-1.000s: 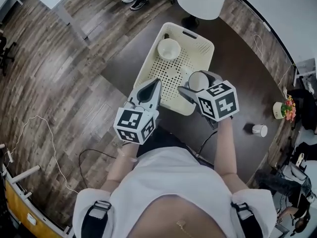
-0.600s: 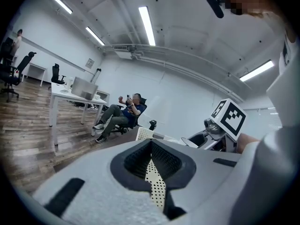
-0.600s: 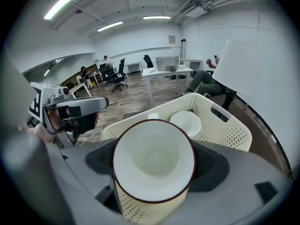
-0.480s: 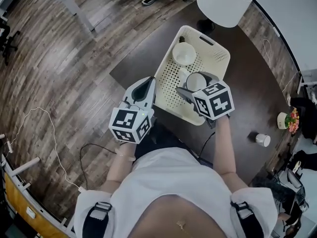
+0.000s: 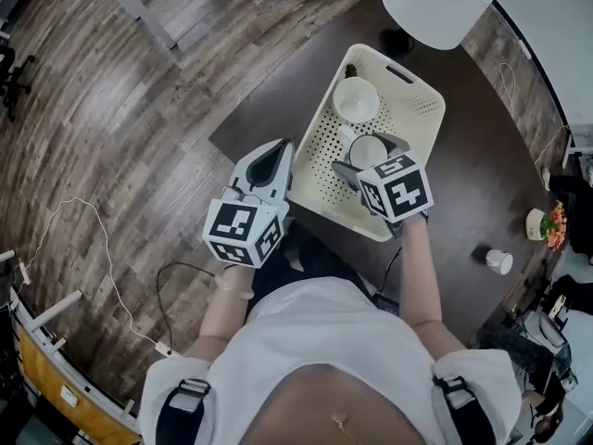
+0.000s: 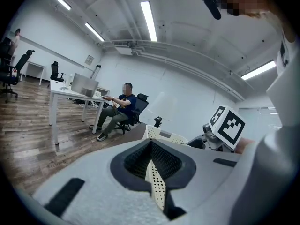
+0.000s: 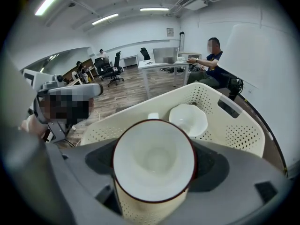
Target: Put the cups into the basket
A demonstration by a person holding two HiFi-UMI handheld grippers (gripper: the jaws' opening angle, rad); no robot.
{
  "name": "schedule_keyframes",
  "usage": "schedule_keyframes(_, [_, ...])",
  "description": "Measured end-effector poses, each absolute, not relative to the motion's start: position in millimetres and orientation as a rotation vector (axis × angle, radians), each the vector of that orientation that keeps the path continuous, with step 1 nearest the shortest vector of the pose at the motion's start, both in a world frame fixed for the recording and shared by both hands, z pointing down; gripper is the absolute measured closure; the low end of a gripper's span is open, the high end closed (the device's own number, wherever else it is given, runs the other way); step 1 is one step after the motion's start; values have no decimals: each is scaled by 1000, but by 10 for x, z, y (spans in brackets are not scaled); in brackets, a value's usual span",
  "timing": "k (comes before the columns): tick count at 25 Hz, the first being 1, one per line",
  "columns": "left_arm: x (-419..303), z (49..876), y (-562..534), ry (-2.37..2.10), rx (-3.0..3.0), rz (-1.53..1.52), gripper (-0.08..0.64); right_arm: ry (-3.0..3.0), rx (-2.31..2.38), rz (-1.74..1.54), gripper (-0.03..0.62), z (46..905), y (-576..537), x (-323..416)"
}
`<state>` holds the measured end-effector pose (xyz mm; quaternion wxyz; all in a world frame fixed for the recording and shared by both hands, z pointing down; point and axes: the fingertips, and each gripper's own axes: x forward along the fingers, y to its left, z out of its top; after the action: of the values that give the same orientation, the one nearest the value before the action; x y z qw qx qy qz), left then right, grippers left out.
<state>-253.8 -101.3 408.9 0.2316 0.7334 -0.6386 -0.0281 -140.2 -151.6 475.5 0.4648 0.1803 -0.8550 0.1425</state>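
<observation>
Right pads (image 7: pixel 213 168) were clamped on either side of a cream cup with a dark red rim (image 7: pixel 153 161), mouth toward the camera, body sunk between the jaws. The hold looked firm and centred. The right gripper (image 5: pixel 370 155) stood tipped steeply downward over the near half of the cream perforated basket (image 7: pixel 241 130), with the cup above the floor and not yet set down. Just beyond it a white cup (image 7: pixel 188 119) already sat upright in the basket. Step in hand, by my reading, was lowering the second cup for placement. The next move calls for bringing it down onto a bare patch of floor short of the white cup, then spreading the jaws and lifting straight out so the rim is not clipped. The right forearm (image 5: pixel 417 267) reached forward from the body, wrist bent down. The left gripper (image 6: pixel 151 146) had its tips pressed together with nothing evidently held. A sliver of perforated cream wall showed in the slit behind them, and I could not tell whether it touched. It lay nearly level just beside the basket's left wall, over the table edge. One more cup (image 5: pixel 498 261) stood well apart on the dark table (image 5: pixel 463 202), far right — to be fetched afterwards.
</observation>
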Motion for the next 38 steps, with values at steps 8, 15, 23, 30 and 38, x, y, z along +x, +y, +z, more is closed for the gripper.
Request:
schedule_keyframes(8, [-2617, 4251, -1047, -1703, 2013, -46, 551, -2063, 455, 372, 187, 5022, -1567, -1495])
schedule_keyframes(15, [-2687, 4375, -1134, -1674, 2009, -26, 551, -2038, 496, 395, 187, 5218, -1613, -1553])
schedule_keyframes(23, [-2760, 4507, -1167, -1650, 1987, -17, 551, -2017, 529, 424, 187, 5398, -1666, -1631])
schedule_keyframes(30, [-2793, 4603, -1186, -1634, 1972, -16, 551, -2016, 552, 445, 187, 5494, -1719, -1698])
schedule_keyframes(38, [-2790, 4628, -1219, -1626, 1974, -18, 551, -2004, 569, 450, 187, 5572, -1728, -1710])
